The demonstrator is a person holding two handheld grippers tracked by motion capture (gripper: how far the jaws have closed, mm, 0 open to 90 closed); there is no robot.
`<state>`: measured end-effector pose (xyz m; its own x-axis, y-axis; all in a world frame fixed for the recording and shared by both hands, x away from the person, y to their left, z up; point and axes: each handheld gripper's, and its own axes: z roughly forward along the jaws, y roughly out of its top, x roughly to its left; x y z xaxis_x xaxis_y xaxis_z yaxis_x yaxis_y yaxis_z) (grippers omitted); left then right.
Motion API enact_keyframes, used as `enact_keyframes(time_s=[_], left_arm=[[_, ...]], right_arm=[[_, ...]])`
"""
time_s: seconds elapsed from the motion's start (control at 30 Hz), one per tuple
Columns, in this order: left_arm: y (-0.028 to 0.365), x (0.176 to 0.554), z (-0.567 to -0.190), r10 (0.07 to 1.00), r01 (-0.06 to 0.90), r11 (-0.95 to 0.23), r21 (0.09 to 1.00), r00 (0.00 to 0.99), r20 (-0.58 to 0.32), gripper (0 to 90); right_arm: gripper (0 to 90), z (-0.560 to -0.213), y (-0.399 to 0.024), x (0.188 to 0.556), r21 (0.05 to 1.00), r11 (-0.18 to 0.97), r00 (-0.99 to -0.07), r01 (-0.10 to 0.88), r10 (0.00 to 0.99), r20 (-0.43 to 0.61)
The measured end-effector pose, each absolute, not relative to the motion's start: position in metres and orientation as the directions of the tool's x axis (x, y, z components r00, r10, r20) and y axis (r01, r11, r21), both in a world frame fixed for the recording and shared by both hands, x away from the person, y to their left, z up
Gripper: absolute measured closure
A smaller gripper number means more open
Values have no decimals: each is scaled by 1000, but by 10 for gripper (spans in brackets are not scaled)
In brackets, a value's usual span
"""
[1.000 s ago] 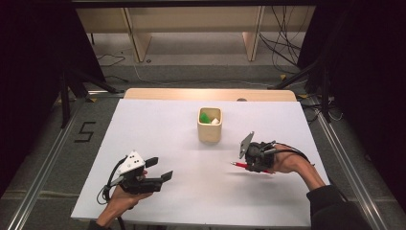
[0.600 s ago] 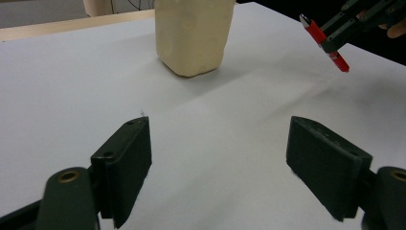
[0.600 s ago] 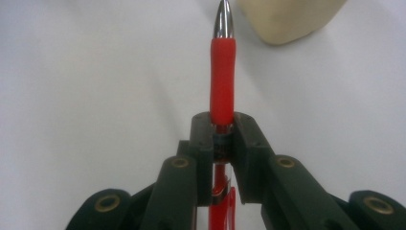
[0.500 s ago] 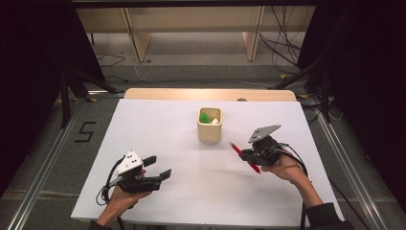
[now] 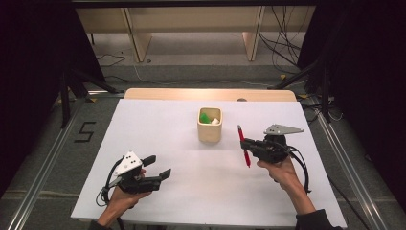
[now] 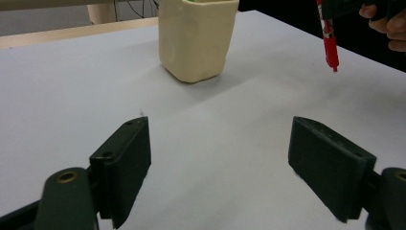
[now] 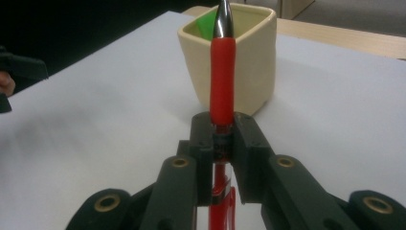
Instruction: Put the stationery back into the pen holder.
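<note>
My right gripper (image 5: 245, 143) (image 7: 222, 153) is shut on a red pen (image 5: 243, 145) (image 7: 222, 81), holding it above the white table a little right of the cream square cup (image 5: 209, 125) (image 7: 239, 62). In the right gripper view the pen stands upright with its silver tip in front of the cup's rim. Green and white pieces lie inside the cup. My left gripper (image 5: 157, 167) (image 6: 218, 177) rests near the table's front left, open, with nothing between its jaws. The left gripper view looks across bare table toward the cup (image 6: 197, 38) and the hanging pen (image 6: 328, 38).
The white table top (image 5: 158, 129) has a wooden strip (image 5: 210, 94) along its far edge. Shelving legs and cables stand on the floor behind. A metal rail (image 5: 43, 182) runs along each side of the table.
My right gripper has turned and moved toward the cup, and the pen has swung from lying nearly flat to standing more upright. The left gripper has stayed put.
</note>
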<state>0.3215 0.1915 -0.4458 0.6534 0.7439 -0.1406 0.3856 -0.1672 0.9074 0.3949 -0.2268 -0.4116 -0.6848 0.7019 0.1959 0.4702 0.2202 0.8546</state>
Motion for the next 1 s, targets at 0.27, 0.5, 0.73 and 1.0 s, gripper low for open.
enact_keyframes(time_s=[0.27,0.5,0.73,1.0], left_arm=[[192,322,-446,746,381,-160,910,651,-141,212],[192,321,-446,750,378,-156,913,647,-140,211],[192,322,-447,752,379,-155,912,644,-140,211],[192,321,-446,752,375,-153,914,644,-139,211]], right_arm=[[801,-406,-223,394,878,136,-656,459,718,232],[801,-394,-215,402,897,82,-646,434,723,246],[801,-377,-200,420,908,47,-631,417,733,252],[801,-364,-179,442,912,34,-619,408,745,249]])
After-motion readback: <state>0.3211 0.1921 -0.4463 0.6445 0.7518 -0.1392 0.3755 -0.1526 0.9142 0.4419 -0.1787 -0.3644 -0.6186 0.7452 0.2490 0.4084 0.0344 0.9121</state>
